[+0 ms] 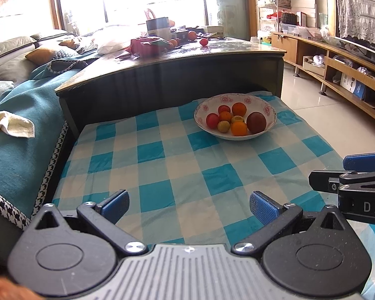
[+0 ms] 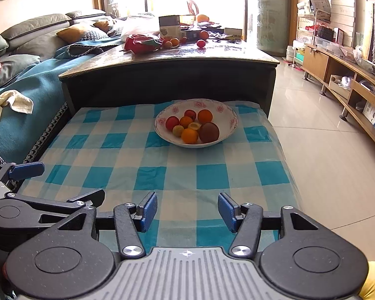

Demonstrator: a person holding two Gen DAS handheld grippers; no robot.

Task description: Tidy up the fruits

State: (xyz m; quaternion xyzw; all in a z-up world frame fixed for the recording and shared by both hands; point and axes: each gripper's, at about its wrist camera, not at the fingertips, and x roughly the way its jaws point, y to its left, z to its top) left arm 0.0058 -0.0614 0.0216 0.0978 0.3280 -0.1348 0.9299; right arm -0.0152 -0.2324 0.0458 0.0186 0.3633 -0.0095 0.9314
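Observation:
A white bowl with pink flowers [image 1: 267,105] [image 2: 227,115] stands at the far side of a blue and white checked cloth [image 1: 162,165] [image 2: 162,167]. It holds several fruits: oranges [image 1: 239,128] [image 2: 190,135], red ones [image 1: 212,120] [image 2: 172,122], a dark plum-like one [image 1: 256,122] [image 2: 209,132] and small yellow ones. My left gripper [image 1: 188,206] is open and empty, low over the cloth's near edge. My right gripper [image 2: 187,211] is open and empty beside it. Each gripper shows in the other's view.
A dark coffee table [image 1: 212,57] [image 2: 212,55] rises behind the cloth, with more fruit [image 1: 203,41] [image 2: 200,43], bags and boxes on top. A teal-covered sofa [image 1: 25,115] [image 2: 37,95] runs along the left. Tiled floor and a wooden TV unit [image 1: 337,62] [image 2: 350,80] lie to the right.

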